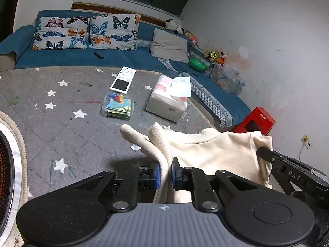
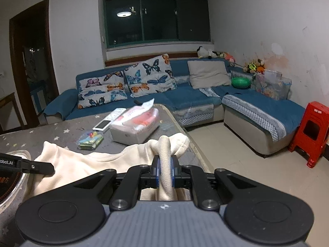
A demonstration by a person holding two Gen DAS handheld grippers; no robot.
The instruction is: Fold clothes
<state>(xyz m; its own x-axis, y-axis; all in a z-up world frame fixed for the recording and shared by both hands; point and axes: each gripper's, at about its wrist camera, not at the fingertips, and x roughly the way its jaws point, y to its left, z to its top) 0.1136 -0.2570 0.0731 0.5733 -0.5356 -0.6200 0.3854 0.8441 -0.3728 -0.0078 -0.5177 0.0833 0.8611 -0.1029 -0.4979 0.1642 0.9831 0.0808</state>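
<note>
The left gripper (image 1: 165, 174) is clenched on a bunched fold of the cream fleece garment (image 1: 216, 152); the right gripper (image 2: 164, 171) pinches another bunched fold of it in the same way. The garment hangs between them, just above the near right part of the grey star-patterned table (image 1: 61, 123). It seems light, soft and limp, so it probably sags. Holding at edges or corners looks best.

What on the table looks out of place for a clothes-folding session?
The cream garment, clamped by the left gripper and right gripper, shares the table with clutter: a remote, a tissue pack and a small toy box just beyond it.
</note>
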